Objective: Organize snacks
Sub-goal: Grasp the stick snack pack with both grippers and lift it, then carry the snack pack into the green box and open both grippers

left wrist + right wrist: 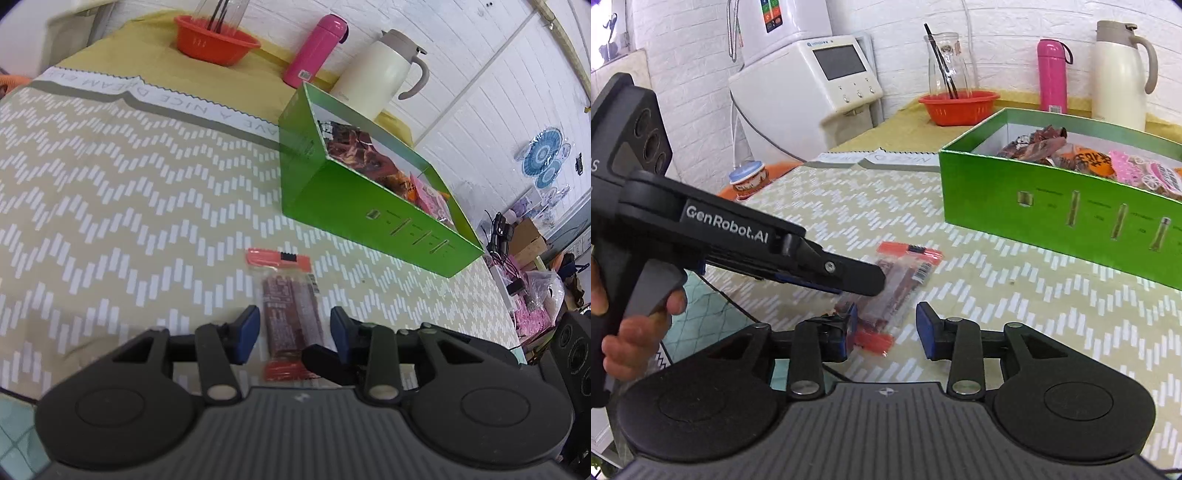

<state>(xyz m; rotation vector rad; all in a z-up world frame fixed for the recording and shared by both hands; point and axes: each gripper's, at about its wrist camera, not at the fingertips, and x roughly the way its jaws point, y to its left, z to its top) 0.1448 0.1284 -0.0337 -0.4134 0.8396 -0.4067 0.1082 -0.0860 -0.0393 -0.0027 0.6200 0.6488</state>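
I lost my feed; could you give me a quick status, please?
Both claws open: left claw straddling snack packet, right claw beside it. Green box path unobstructed.

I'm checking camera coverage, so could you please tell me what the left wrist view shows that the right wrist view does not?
Only the left wrist view shows the cluttered room corner beyond the table's far edge. Only the right wrist view shows the white appliance, a small lidded cup and the left gripper from outside. Both show the snack packet, green box, orange basket, pink bottle and white jug.
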